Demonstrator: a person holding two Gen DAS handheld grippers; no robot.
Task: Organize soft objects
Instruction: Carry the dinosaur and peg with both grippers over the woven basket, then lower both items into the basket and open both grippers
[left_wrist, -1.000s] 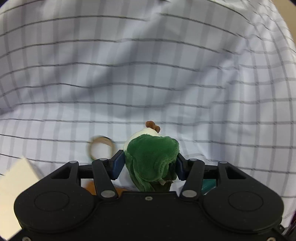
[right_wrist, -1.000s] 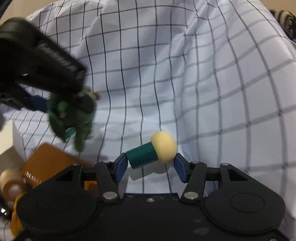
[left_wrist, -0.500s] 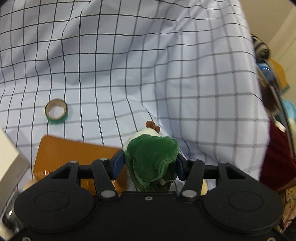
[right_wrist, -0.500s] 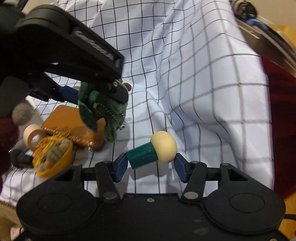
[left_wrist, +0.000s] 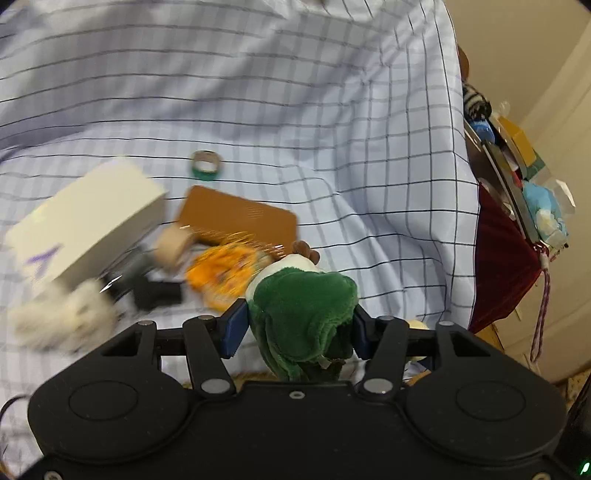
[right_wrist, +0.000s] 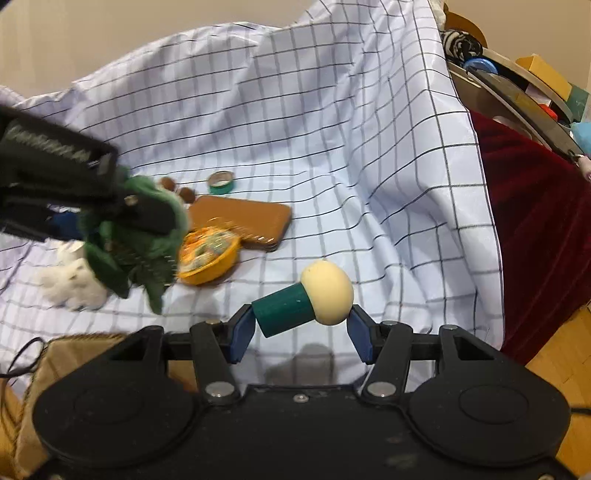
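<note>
My left gripper (left_wrist: 297, 326) is shut on a green plush toy (left_wrist: 304, 314) with a white belly and brown tips, held above the checked cloth (left_wrist: 295, 129). The same green plush toy (right_wrist: 136, 236) hangs from the left gripper (right_wrist: 122, 210) at the left of the right wrist view. A toy with a dark green cylinder body and a cream round head (right_wrist: 304, 299) lies crosswise in my right gripper (right_wrist: 301, 325), which is shut on it. A white fluffy toy (left_wrist: 62, 317) lies on the cloth at the left, also visible as the white fluffy toy (right_wrist: 72, 282).
On the cloth lie a brown wallet (left_wrist: 240, 218), an orange round case (left_wrist: 225, 273), a green tape roll (left_wrist: 207, 166), a white box (left_wrist: 85, 221) and a beige tape roll (left_wrist: 171, 247). A dark red cloth (right_wrist: 535, 221) and a cluttered shelf (right_wrist: 517, 85) stand at the right.
Both grippers have pulled back and risen with their toys still held. More of the cloth, the clutter on it and the red cloth at the right have come into view.
</note>
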